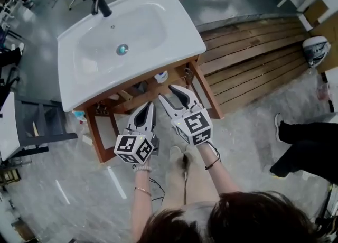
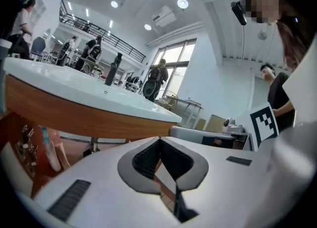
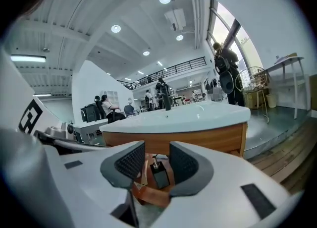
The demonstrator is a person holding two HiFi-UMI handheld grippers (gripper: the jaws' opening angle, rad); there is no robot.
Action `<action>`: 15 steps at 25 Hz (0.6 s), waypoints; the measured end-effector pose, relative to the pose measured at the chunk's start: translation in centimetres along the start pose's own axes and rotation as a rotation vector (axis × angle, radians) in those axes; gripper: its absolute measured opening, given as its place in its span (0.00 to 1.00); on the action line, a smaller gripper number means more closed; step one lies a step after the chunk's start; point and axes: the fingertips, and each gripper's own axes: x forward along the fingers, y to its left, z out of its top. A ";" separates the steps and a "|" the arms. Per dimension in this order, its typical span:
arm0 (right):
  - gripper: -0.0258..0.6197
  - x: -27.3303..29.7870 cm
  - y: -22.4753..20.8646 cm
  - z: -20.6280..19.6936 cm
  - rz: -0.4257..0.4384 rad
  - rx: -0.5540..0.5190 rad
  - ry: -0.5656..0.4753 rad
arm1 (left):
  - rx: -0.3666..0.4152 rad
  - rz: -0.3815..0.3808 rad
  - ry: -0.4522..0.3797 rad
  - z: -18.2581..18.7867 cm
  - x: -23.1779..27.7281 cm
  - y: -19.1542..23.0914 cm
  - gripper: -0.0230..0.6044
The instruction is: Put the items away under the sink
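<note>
The white sink [image 1: 174,36] sits on a wooden frame [image 1: 198,78] with an open space under it. A white bottle [image 1: 161,76] stands under the basin. In the right gripper view a black pump bottle [image 3: 159,172] stands on the wood below the sink [image 3: 198,115], beyond the jaws. My left gripper [image 1: 148,111] is held in front of the frame, shut, its pads meeting at the tips with nothing in them [image 2: 159,140]. Beside it my right gripper [image 1: 170,95] is open and empty, a clear gap between its pads [image 3: 157,153].
A black faucet [image 1: 99,1] stands at the basin's back. Wooden decking [image 1: 253,57] runs to the right of the sink, with a shoe [image 1: 316,49] on it. A grey stand [image 1: 37,125] is at the left. Another person's leg [image 1: 306,147] is at the right.
</note>
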 end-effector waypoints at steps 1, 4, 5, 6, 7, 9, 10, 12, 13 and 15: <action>0.28 -0.4 0.2 0.7 0.001 0.003 -0.001 | 0.002 -0.003 -0.001 0.6 -0.2 -0.4 0.04; 0.23 -1.8 0.9 2.6 0.006 0.010 -0.002 | 0.003 -0.012 -0.010 2.4 -0.8 -1.9 0.04; 0.22 -2.2 1.0 3.3 0.005 0.011 -0.005 | 0.007 -0.015 -0.014 3.0 -1.0 -2.3 0.04; 0.20 -2.5 1.1 3.9 0.004 0.012 -0.009 | 0.009 -0.017 -0.018 3.6 -1.1 -2.6 0.04; 0.18 -2.8 1.2 4.4 0.003 0.014 -0.012 | 0.010 -0.019 -0.023 4.1 -1.3 -2.9 0.04; 0.14 -3.5 1.5 5.2 0.003 0.022 -0.017 | 0.011 -0.019 -0.031 4.8 -1.8 -3.5 0.04; 0.13 -3.9 1.7 5.7 0.006 0.027 -0.021 | 0.012 -0.020 -0.034 5.2 -2.0 -3.8 0.04; 0.12 -4.6 2.2 6.8 0.019 0.038 -0.033 | 0.016 -0.022 -0.041 6.0 -2.4 -4.5 0.04; 0.11 -5.0 2.5 7.4 0.028 0.042 -0.037 | 0.019 -0.024 -0.045 6.4 -2.6 -4.9 0.04; 0.11 -5.7 3.1 8.6 0.045 0.043 -0.043 | 0.025 -0.030 -0.054 7.3 -3.1 -5.7 0.04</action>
